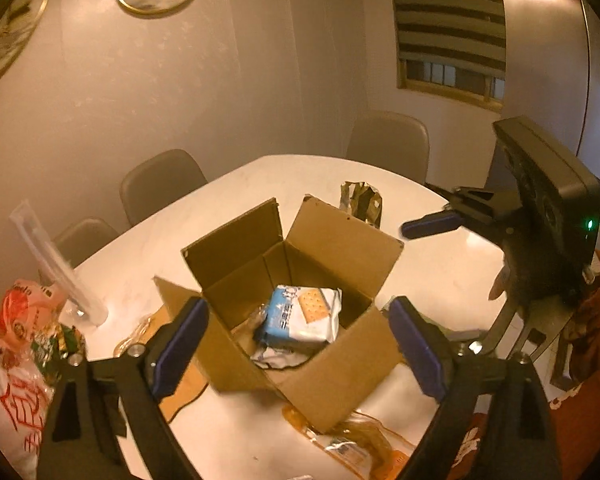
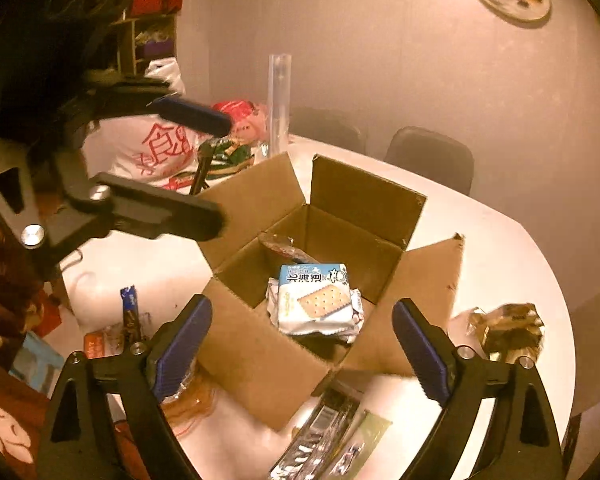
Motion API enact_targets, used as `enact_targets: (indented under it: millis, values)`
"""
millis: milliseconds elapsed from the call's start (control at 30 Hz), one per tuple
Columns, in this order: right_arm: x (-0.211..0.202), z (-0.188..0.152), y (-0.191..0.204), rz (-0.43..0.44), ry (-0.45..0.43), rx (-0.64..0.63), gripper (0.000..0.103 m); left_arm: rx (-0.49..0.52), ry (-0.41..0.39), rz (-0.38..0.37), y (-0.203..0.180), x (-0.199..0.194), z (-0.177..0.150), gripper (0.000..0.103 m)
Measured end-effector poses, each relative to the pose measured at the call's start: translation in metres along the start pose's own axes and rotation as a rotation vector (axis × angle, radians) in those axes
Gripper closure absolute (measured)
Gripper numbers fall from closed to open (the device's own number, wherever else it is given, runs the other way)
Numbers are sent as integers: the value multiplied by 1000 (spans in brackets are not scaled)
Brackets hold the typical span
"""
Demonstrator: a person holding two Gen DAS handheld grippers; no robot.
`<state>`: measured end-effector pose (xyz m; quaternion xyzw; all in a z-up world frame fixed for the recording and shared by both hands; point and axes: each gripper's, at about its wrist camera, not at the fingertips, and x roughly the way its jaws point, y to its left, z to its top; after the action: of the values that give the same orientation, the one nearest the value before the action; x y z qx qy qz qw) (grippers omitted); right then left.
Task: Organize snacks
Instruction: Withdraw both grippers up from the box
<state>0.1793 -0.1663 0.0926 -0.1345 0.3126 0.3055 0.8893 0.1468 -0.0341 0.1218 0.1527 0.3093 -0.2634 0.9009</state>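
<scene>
I hold my left gripper (image 1: 296, 344) and right gripper (image 2: 300, 348) spread and empty above the open cardboard box (image 1: 340, 376), the blue-and-white cracker packet (image 1: 300, 314) inside it, a foil packet (image 2: 508, 330) at three o'clock.

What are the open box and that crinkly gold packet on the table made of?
The box looks like plain brown corrugated cardboard: matte, with creased flaps and torn edges. The gold packet seems to be metallised foil or plastic film: it is crumpled and glints sharply.

Both wrist views look down, near, from opposite sides, sharing cardboard box (image 1: 300, 312) (image 2: 312, 280).
</scene>
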Motion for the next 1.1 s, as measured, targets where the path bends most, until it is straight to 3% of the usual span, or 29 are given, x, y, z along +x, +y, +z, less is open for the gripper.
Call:
enact_targets:
  millis: [200, 367, 600, 833, 900, 967, 1100]
  values:
    - [-29, -23, 13, -72, -47, 37, 0, -97, -25, 39, -12, -16, -39, 8]
    - [-43, -54, 20, -187, -77, 56, 0, -195, -16, 57, -21, -8, -79, 8]
    - [-40, -102, 10, -196, -76, 177, 0, -318, 5, 120, -33, 13, -126, 8]
    - [-9, -144, -8, -213, -1, 249, 1, -406, 27, 148, -51, 43, -156, 8]
    - [-1, -156, -14, -225, 11, 265, 10, -424, 31, 154, -55, 50, -161, 8]
    - [5, -163, -19, -234, 18, 277, 26, -435, 50, 172, -58, 61, -165, 8]
    - [12, -170, -28, -257, 22, 297, 40, -450, 87, 186, -62, 80, -170, 8]
